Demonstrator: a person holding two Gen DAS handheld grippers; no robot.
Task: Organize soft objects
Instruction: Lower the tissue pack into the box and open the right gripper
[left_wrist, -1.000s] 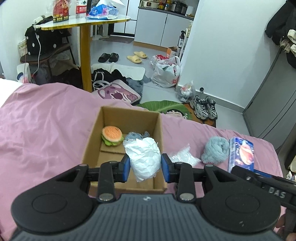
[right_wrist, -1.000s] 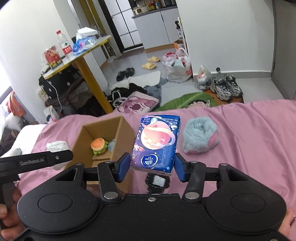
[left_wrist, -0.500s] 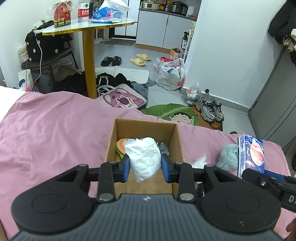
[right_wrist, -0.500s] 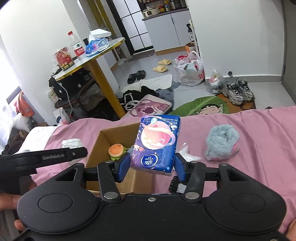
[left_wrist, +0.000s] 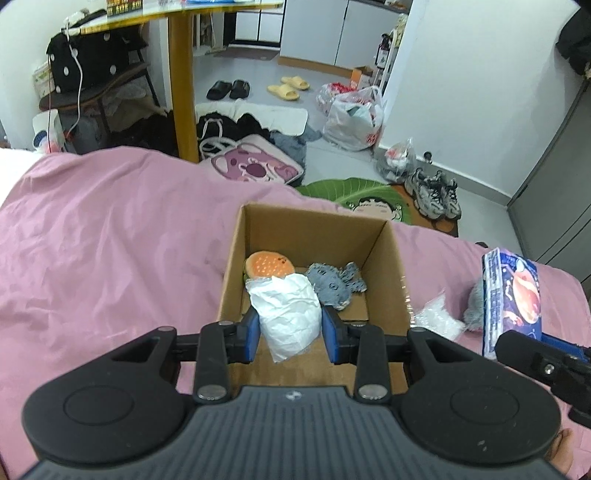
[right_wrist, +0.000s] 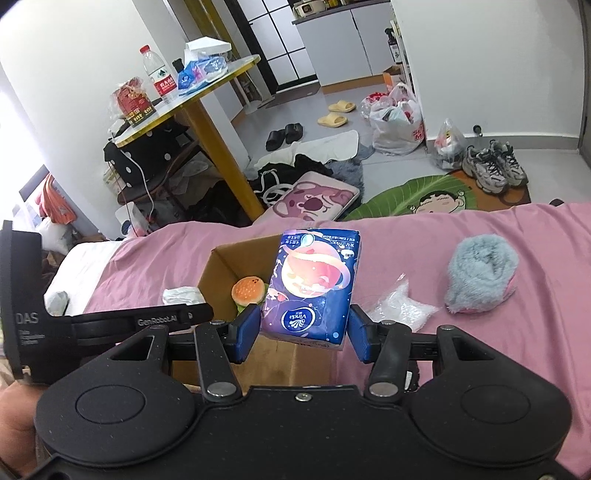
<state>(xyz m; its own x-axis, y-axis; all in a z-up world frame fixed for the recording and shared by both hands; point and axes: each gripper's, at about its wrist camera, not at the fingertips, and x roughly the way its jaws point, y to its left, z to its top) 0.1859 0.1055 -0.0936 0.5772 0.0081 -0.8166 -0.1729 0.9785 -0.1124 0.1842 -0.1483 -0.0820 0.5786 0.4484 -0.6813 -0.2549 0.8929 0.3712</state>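
Note:
An open cardboard box (left_wrist: 384, 266) (right_wrist: 218, 266) sits on the pink bedspread. Inside it lie a plush burger (left_wrist: 269, 264) (right_wrist: 248, 290) and a grey plush toy (left_wrist: 334, 282). My left gripper (left_wrist: 290, 330) is shut on a crumpled white tissue wad (left_wrist: 286, 314) (right_wrist: 183, 294), held over the box's near half. My right gripper (right_wrist: 303, 334) is shut on a blue tissue pack (right_wrist: 312, 284) (left_wrist: 511, 295), held upright by the box's right side. A fluffy grey slipper (right_wrist: 478, 277) and a small clear plastic bag (right_wrist: 400, 306) (left_wrist: 436, 317) lie on the bed to the right.
The pink bed (left_wrist: 110, 240) ends at a far edge above a floor littered with a pink cushion (left_wrist: 251, 166), a green mat (right_wrist: 424, 195), sneakers (right_wrist: 493, 166) and bags. A yellow table (right_wrist: 207, 110) stands beyond. A hand shows at the lower left of the right wrist view.
My left gripper has come lower and closer over the box with the tissue wad. My right gripper has carried the tissue pack left, toward the box.

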